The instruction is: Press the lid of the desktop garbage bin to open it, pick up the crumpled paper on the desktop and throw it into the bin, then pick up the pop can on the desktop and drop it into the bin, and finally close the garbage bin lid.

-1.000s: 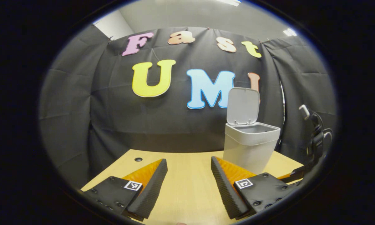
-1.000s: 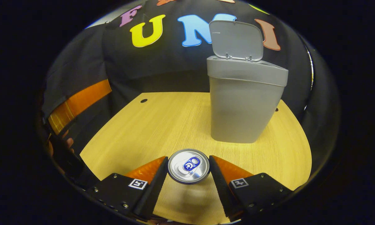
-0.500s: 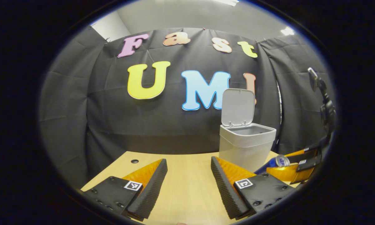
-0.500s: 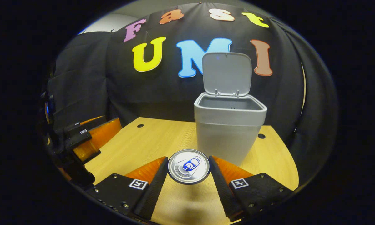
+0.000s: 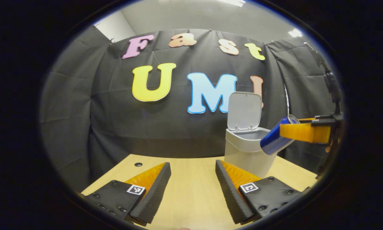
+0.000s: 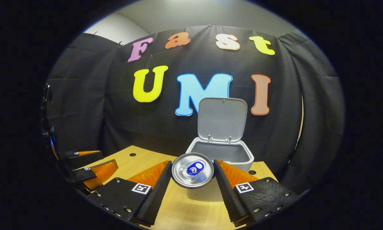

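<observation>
The right gripper [image 6: 193, 174] had lifted the clamped can [image 6: 193, 170] toward the open bin [image 6: 221, 153]; centre it over the mouth first, while the left gripper [image 5: 193, 188] idled, fingers spread.

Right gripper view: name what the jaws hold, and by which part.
The pop can, clamped across its sides near the top end by the right gripper.

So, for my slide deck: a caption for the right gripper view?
Right gripper holds the can raised in front of the open bin.

Wooden table [image 5: 191, 188] under open bin [image 5: 247, 153]
</observation>
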Motion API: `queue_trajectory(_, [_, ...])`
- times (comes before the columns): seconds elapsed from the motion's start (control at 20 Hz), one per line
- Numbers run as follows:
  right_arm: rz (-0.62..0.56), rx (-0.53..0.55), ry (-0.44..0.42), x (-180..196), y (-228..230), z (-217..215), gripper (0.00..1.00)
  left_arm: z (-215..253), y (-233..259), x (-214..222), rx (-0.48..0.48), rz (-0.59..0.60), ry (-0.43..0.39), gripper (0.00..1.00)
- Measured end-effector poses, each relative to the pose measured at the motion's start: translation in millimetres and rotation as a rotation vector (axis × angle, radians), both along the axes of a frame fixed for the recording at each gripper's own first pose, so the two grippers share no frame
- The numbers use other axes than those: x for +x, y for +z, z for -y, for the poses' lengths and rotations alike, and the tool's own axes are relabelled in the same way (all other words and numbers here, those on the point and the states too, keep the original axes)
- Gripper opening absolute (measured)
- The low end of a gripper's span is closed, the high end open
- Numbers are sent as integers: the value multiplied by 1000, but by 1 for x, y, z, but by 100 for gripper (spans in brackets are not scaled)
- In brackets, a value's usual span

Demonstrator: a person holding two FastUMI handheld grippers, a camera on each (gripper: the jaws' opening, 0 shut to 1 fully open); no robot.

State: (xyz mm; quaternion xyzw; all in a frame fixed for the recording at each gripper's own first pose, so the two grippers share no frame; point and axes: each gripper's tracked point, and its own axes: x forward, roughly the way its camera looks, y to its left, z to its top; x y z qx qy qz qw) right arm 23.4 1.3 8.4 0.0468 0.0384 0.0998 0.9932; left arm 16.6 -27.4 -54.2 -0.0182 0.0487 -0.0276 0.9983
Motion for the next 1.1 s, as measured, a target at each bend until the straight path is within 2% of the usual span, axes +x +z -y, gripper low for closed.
queue_trajectory(0.2, [52, -12, -26, 11, 16, 3, 81, -5, 0, -2, -6, 3, 12, 89])
queue_trajectory(0.25, [59, -22, -33, 14, 17, 5, 81, -6, 0, -1, -9, 2, 16, 92])
queue_trajectory(0.3, [64, -34, -38, 16, 18, 5, 81, -8, 0, -2, -9, 2, 21, 89])
queue_trajectory(0.45, [92, -73, -56, 25, 23, 7, 81, -13, 0, -3, -7, 6, 34, 90])
queue_trajectory(0.5, [99, -89, -61, 28, 25, 6, 81, -14, 0, -4, -7, 6, 35, 94])
queue_trajectory(0.65, [113, -120, -80, 42, 26, 8, 81, -14, -1, -4, -12, 7, 38, 89])
queue_trajectory(0.75, [110, -128, -80, 51, 24, 6, 81, -16, -1, -5, -19, 7, 43, 92])
queue_trajectory(0.85, [89, -133, -87, 59, 17, 7, 81, -18, -3, -5, -26, 0, 48, 89])
queue_trajectory(1.1, [39, -139, -82, 75, 3, 3, 81, -23, -6, -5, -29, -8, 59, 94])
